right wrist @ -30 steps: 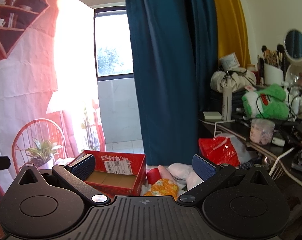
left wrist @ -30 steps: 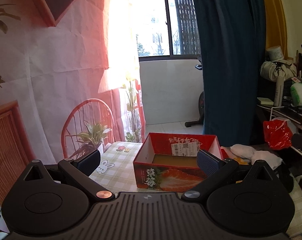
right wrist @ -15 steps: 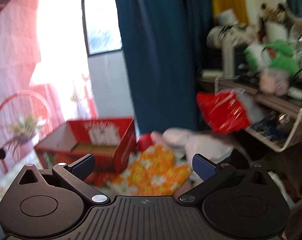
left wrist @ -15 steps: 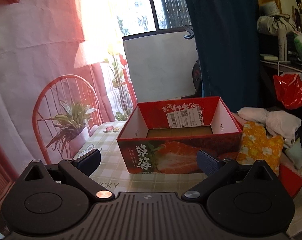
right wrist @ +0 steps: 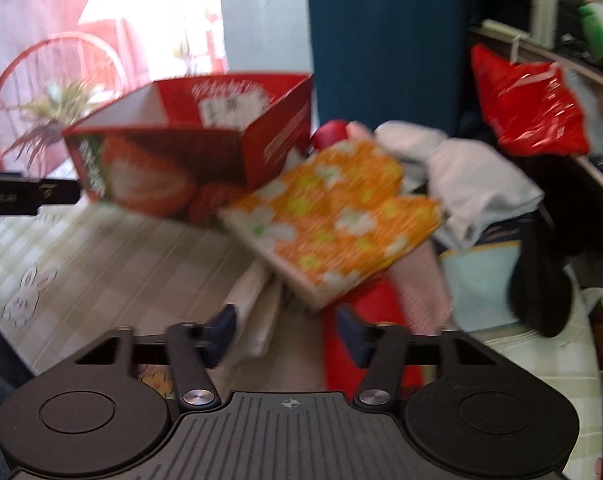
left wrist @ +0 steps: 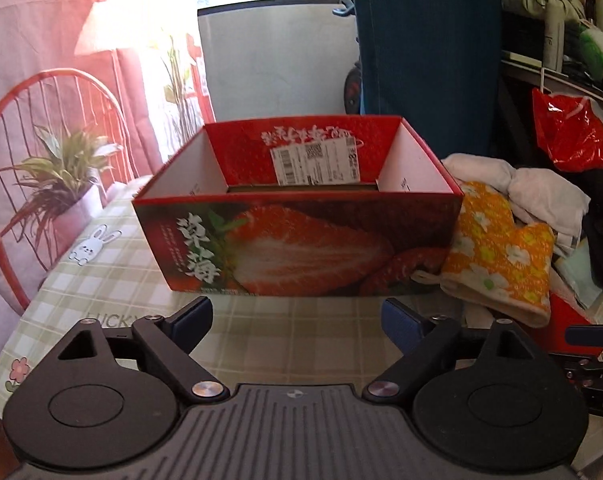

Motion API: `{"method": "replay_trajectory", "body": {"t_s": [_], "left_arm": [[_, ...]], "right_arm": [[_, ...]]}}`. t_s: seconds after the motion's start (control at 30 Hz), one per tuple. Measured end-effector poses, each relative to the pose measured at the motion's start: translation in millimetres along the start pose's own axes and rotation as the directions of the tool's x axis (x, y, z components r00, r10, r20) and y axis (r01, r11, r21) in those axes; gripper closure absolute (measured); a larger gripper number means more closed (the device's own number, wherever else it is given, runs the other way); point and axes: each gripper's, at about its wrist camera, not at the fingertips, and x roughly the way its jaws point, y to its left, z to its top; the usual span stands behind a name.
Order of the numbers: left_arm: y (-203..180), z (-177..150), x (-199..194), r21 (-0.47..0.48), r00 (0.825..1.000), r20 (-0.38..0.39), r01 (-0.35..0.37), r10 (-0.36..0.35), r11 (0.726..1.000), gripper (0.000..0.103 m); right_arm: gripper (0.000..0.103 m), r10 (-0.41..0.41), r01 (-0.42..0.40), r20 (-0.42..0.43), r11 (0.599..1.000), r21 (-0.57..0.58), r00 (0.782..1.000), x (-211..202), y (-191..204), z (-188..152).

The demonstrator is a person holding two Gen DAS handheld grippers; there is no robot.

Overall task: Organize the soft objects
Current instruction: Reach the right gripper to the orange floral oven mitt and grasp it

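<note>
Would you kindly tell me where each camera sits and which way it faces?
Left wrist: on the left hand-held gripper, facing the strawberry box; its closing fingers hold nothing.
Right wrist: on the right hand-held gripper, tilted down at the orange floral mitt; fingers closing, nothing pressed.
Shared: box, mitt, checked tablecloth.

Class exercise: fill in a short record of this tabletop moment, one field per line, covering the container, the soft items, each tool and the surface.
container: open red strawberry box, no soft item visible inside
soft items: orange floral mitt against the box's right side; white cloths behind it
left tool: jaws closing, nothing between them
right tool: jaws closing, pale cloth beneath, no grip visible
surface: checked tablecloth
</note>
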Motion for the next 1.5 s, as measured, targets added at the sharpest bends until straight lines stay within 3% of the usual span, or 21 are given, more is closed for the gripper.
{"method": "replay_trajectory", "body": {"t_s": [0.07,0.17,0.63,0.8,0.9,1.1,1.2,1.37,1.5], "left_arm": [[3,-2,3,-0.011,1.000,-0.021,0.021,-0.021,1.000,0.021],[8,-3,9,-0.036,0.998,-0.047,0.041,-0.043,0.999,0.027],[25,-4,22,-0.097,0.992,-0.092,0.081,-0.090,0.992,0.042],[21,-2,25,-0.102,0.986,-0.104,0.116,-0.127,0.988,0.044],[19,-1,27,-0.107,0.985,-0.103,0.131,-0.142,0.986,0.044],[9,7,34,-0.144,0.978,-0.098,0.171,-0.186,0.975,0.044],[-5,14,41,-0.142,0.967,-0.093,0.222,-0.236,0.965,0.044],[-33,21,63,-0.199,0.927,-0.133,0.322,-0.351,0.925,0.044],[-57,28,86,-0.225,0.910,-0.149,0.350,-0.387,0.909,0.044]], "right_arm": [[0.077,0.010,-0.010,-0.015,1.000,-0.018,1.000,6,2,-1],[0.086,0.026,-0.027,-0.044,0.999,-0.023,0.999,16,2,0],[0.079,0.064,-0.062,-0.113,0.998,0.014,0.992,47,-1,12],[0.080,0.088,-0.093,-0.133,0.995,-0.034,0.987,49,8,17],[0.077,0.069,-0.075,-0.086,0.995,-0.068,0.994,36,8,23],[0.074,-0.007,0.008,0.022,1.000,-0.025,1.000,19,-13,42],[0.070,-0.036,0.036,0.021,0.999,-0.007,0.999,22,-29,47],[0.069,-0.071,0.071,0.015,0.997,-0.025,0.997,28,-60,57],[0.069,-0.072,0.072,0.015,0.997,-0.024,0.997,33,-77,64]]}}
